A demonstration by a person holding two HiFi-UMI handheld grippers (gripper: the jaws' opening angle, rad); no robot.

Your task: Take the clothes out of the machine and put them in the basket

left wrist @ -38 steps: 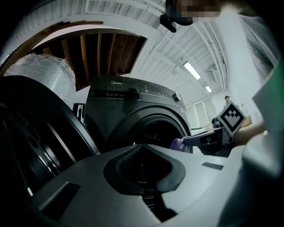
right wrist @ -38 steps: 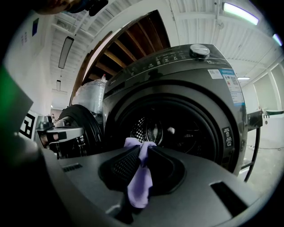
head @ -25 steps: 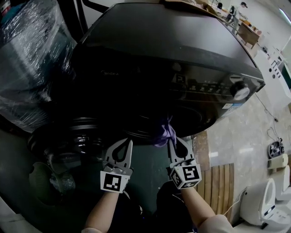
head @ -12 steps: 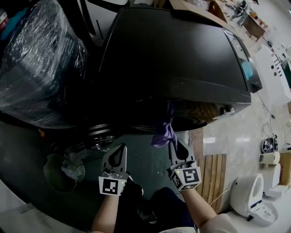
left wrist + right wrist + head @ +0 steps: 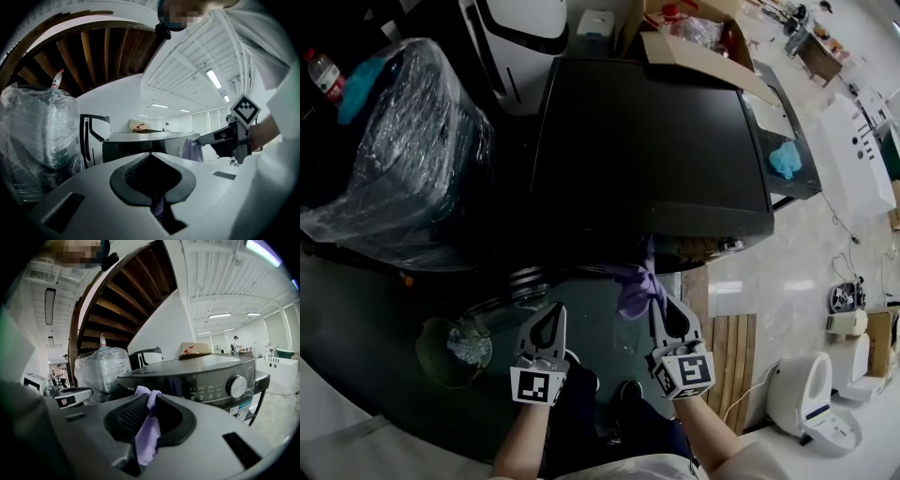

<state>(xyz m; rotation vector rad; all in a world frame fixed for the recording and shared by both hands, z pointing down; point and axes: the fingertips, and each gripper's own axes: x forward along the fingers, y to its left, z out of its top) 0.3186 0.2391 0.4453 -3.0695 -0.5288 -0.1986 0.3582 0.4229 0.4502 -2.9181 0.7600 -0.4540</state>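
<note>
While your right hand-held gripper (image 5: 656, 300) clamps limp purple cloth (image 5: 636, 284) near the black boxy washing machine (image 5: 656, 141), your left hand-held gripper (image 5: 559, 309) is pinched together.

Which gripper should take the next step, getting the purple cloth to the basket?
Right. The right gripper is shut on the purple cloth, which hangs at the washing machine's front edge. The left gripper has its jaws together, and the head view shows no cloth hanging from it.

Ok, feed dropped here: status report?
Right gripper jaws shut on crumpled purple cloth, before black washing machine. Left gripper shut. Nothing blocking seen.
</note>
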